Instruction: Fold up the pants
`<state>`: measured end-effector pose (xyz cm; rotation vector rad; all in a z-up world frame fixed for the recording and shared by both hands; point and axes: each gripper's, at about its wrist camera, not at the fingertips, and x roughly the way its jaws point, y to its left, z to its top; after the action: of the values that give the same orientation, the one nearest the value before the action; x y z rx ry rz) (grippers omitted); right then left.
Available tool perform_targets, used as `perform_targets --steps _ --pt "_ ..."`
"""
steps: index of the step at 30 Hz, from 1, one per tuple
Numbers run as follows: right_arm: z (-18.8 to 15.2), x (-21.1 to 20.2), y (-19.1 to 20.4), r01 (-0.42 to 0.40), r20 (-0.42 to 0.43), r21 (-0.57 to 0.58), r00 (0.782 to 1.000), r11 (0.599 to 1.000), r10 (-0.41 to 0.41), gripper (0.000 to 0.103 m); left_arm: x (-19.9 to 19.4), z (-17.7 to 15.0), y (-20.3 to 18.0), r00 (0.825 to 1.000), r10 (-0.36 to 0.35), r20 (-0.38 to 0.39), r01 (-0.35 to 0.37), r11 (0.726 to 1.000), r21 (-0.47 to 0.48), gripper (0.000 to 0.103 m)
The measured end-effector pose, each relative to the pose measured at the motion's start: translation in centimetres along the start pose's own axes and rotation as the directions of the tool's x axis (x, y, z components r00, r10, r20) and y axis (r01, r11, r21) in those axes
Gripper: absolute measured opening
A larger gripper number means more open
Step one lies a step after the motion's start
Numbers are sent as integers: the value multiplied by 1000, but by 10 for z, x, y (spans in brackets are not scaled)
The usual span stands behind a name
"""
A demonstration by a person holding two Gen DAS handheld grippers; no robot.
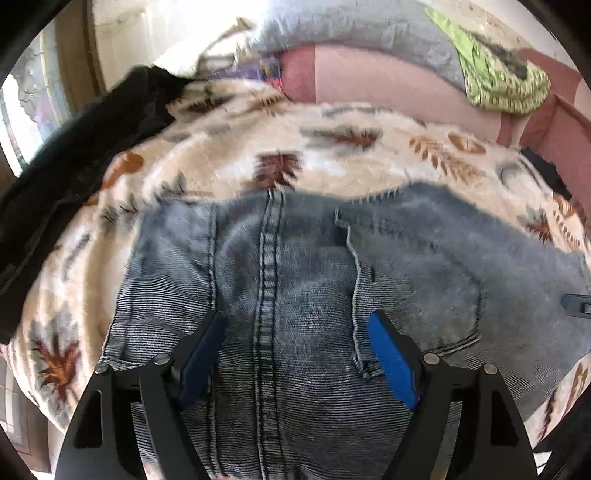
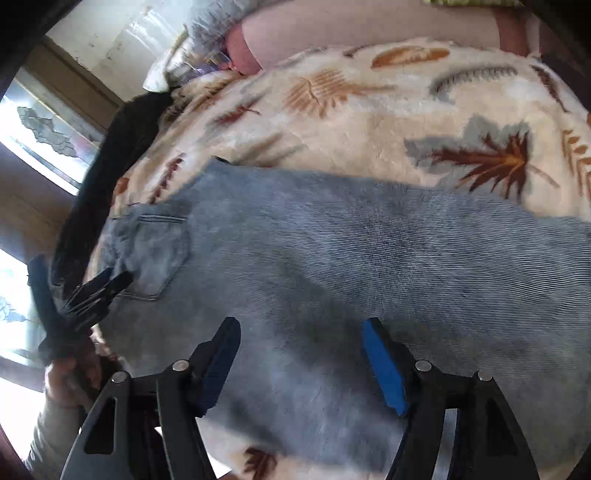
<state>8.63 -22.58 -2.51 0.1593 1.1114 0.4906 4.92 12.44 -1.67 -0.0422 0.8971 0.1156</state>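
Faded blue jeans (image 1: pixel 306 280) lie flat on a cream blanket with a leaf print (image 1: pixel 229 147). In the left wrist view I see the seat seam and a back pocket. My left gripper (image 1: pixel 295 325) is open just above the seat, with nothing between its blue pads. In the right wrist view the jeans (image 2: pixel 332 258) stretch to the right, pocket at the left. My right gripper (image 2: pixel 301 332) is open above the leg, empty. The left gripper (image 2: pixel 88 295) shows at the left edge of that view, by the pocket.
A black garment (image 1: pixel 74 147) lies along the blanket's left edge. Behind are a pink sofa back (image 1: pixel 388 88), a grey cushion (image 1: pixel 351 29) and a green cloth (image 1: pixel 495 77). A window (image 2: pixel 48 140) is at the left.
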Motion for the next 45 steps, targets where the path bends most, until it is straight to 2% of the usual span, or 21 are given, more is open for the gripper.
perform_targets --steps 4,6,7,8,9,11,13,15,19,23,26,27,28,32,33,35,36,38,40,42,45 --pt "-23 -24 -6 -44 66 -19 997 999 45 83 -40 6 -9 997 -25 74 28 998 -52 81" --pt "-31 -5 -26 7 8 29 1000 1000 -7 89 -47 7 -19 996 -55 75 59 997 -54 81" --pt "-34 13 -39 -3 -50 63 999 998 6 90 -43 5 -27 997 -57 54 59 997 -40 81" --pt "-35 9 -43 -38 3 66 999 997 38 90 -35 3 -33 998 -51 23 51 998 -25 82" --pt "-34 4 -44 -52 15 79 999 996 51 90 -15 -1 -42 998 -38 -59 38 999 -6 82" --pt "-31 -12 -43 -89 46 116 995 989 85 90 16 -11 -48 982 13 -189 -11 1000 10 84" --pt "-32 -35 -39 -116 131 94 986 989 103 90 9 -12 -55 992 52 -116 -50 998 27 85" --pt "-38 -48 -43 -139 168 86 978 987 123 90 1 -7 -59 992 43 -121 -41 999 21 85" --pt "-56 -14 -76 -89 67 181 995 979 78 94 -26 -1 -61 1000 -20 -9 20 1000 -11 85" --pt "-54 -48 -63 -123 234 113 968 986 94 94 7 -15 -64 993 14 -114 -11 999 34 85" --pt "-58 -39 -68 -68 189 149 981 986 39 94 0 -19 -71 998 49 -47 -45 996 83 85" --pt "-60 -26 -76 -47 127 180 992 982 24 94 -5 -19 -72 999 26 -29 -24 997 71 85" --pt "-56 -17 -76 -43 121 183 992 982 21 94 -13 -18 -71 1000 -2 5 2 999 55 85" --pt "-55 -43 -65 -32 230 144 973 989 -2 94 -33 -16 -73 992 -42 118 35 997 62 86" --pt "-55 -43 -69 -19 230 171 973 985 -21 94 -27 -20 -73 994 -44 96 38 997 67 89" --pt "-57 -36 -88 -17 170 238 985 971 -25 94 9 -31 -76 999 -22 -49 27 993 111 90" --pt "-56 -34 -91 -32 169 250 985 968 -11 94 4 -40 -84 999 19 31 -24 982 185 93" --pt "-53 -53 -90 -58 204 265 979 962 3 94 -5 -39 -91 998 41 48 -51 973 224 92" --pt "-63 -84 -100 -127 309 311 951 942 26 94 -23 -36 -88 993 -54 105 32 979 202 92" --pt "-76 -112 -116 -188 383 392 924 901 27 94 -35 -30 -86 984 -81 156 53 982 182 92" --pt "-96 -128 -140 -235 386 515 922 824 22 94 -38 -21 -79 975 -130 180 108 986 129 92"
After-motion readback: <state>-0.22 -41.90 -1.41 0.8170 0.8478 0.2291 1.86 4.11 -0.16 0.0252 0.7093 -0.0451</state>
